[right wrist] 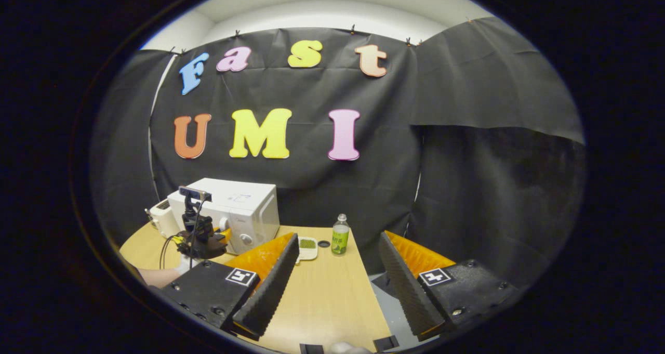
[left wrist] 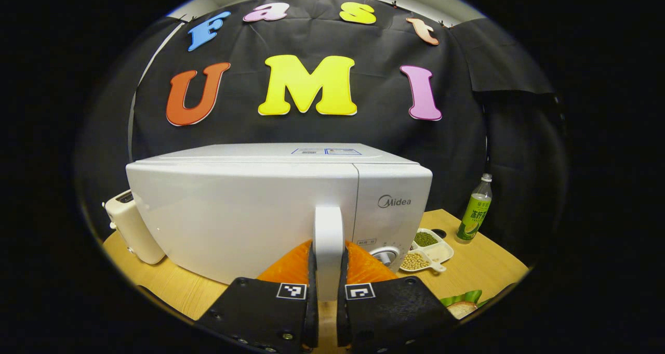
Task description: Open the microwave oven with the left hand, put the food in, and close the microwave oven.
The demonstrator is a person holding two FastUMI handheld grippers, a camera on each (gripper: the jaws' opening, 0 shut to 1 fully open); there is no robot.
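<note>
**Between the fingers: the door handle**

Between the fingers of the left gripper (left wrist: pixel 327 291) the microwave oven (left wrist: pixel 270 208) door handle (left wrist: pixel 328 239) is standing upright, both fingers pressing its sides. Rigid and smooth, it is probably inviting slip, so a low, firm hold suits. Right of the fingers a divided bean dish (left wrist: pixel 428 250) and a green bottle (left wrist: pixel 475 211) are sitting clear of the door's swing; left, a toaster (left wrist: pixel 132 229). Far off, the right gripper (right wrist: pixel 337 286) is hanging wide apart, holding nothing.

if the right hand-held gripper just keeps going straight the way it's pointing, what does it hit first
Probably nothing soon. The right hand-held gripper is open over bare wooden table. Straight ahead stand a green bottle and a small white dish near the far edge; the bottle looks likeliest, though depth is unclear.
</note>
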